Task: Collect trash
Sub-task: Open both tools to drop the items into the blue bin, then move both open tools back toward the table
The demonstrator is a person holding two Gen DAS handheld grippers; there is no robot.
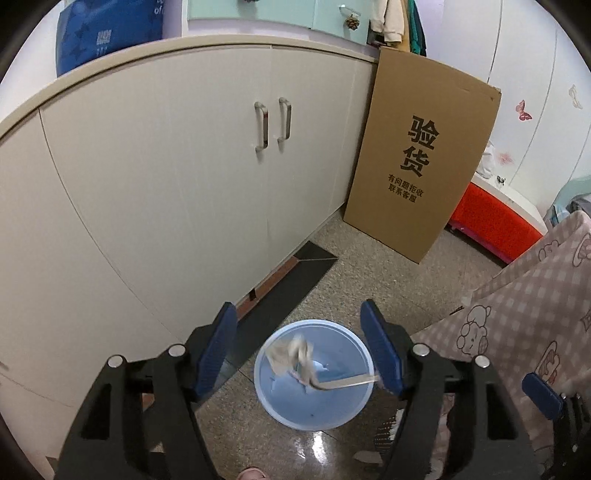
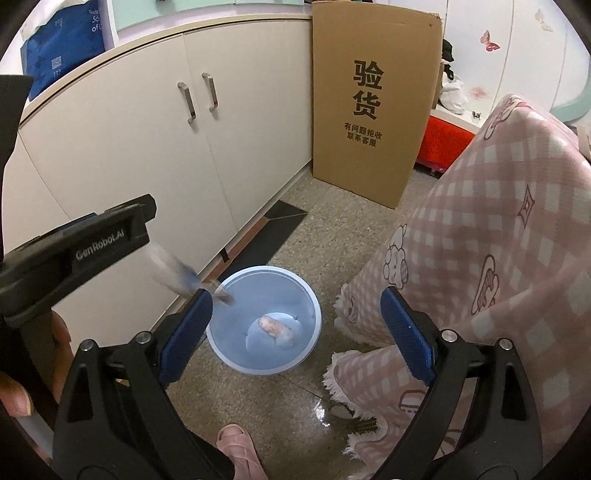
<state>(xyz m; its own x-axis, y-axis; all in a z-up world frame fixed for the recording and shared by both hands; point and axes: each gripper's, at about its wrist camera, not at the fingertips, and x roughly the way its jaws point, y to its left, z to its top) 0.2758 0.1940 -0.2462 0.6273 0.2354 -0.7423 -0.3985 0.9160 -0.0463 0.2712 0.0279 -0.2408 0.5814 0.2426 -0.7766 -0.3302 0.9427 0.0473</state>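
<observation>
Your left tool (image 1: 299,350) stood wide and held nothing; a blurred scrap (image 1: 291,354) and a stick (image 1: 347,382) hung over the bin (image 1: 332,417), apparently falling. Your right tool (image 2: 297,325) was likewise wide and empty. One wad (image 2: 275,326) lay on the bin floor. No further trash showed on the floor (image 2: 332,240); whether any remained elsewhere could not be told.

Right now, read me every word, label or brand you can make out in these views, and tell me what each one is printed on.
"验货": big dark characters on the cardboard box leaning by the cabinet.
"有问题拒收 联系客服": two smaller lines below, same box.
"GenRobot.AI": on the black body of the left hand-held gripper, seen in the right wrist view.
White lettering and a QR code on the blue bag atop the cabinet: too small and cropped to read.
</observation>
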